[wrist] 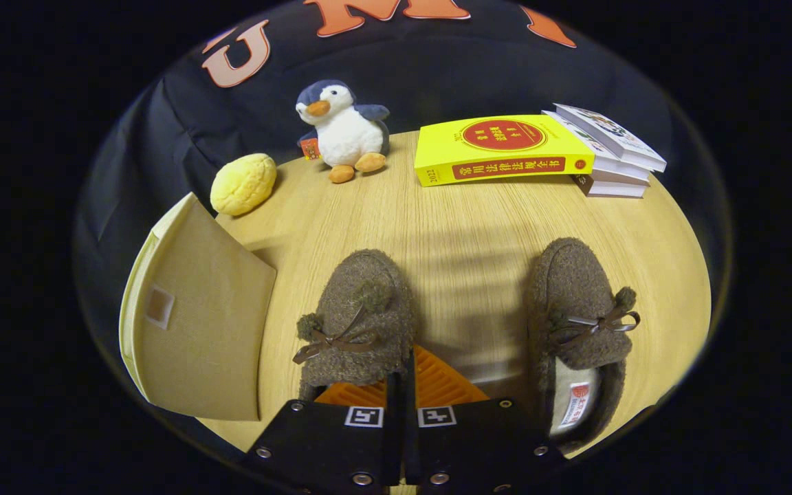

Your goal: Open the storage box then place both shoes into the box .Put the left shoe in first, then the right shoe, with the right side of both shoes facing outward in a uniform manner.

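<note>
Two brown fuzzy slippers with bows lie on the wooden table (465, 227), toes pointing away from me. The left shoe (358, 316) sits just ahead of my gripper (408, 375), its heel hidden under the fingers (447, 388). The fingers stand pressed together on a thin dark strip of that shoe's right side wall. The right shoe (578, 323) lies apart to the right, its lining and a label showing at the heel. A beige fabric storage box (196, 323) stands left of the left shoe, a small tab on its facing panel. I cannot tell whether its lid is open.
At the table's far side sit a yellow bun-shaped toy (243, 183), a plush penguin (343, 130), and a thick yellow book (499, 148) leaning on a stack of white books (612, 155). Bare wood lies between the two shoes and beyond them.
</note>
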The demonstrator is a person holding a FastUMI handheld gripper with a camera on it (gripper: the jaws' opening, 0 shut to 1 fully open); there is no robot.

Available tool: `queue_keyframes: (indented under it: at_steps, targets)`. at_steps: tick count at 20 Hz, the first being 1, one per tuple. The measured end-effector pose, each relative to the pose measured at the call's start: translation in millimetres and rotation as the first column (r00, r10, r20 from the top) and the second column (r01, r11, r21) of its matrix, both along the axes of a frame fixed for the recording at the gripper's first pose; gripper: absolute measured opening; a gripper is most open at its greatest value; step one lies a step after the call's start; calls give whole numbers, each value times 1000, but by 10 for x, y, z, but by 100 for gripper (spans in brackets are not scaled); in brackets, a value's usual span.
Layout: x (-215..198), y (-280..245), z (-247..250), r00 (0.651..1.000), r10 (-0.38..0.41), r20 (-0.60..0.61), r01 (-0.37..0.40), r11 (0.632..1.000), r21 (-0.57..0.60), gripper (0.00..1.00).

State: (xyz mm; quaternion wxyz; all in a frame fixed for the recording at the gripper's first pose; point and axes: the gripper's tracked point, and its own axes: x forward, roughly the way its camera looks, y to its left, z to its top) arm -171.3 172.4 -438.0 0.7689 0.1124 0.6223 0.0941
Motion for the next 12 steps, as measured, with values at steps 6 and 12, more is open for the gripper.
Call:
queue_keyframes:
  at_steps: [6, 12]
  targets:
    - [296, 234, 707, 998, -29, 62, 28, 999, 26, 4]
    - [512, 640, 1354, 996, -1, 90, -3, 999, 37, 4]
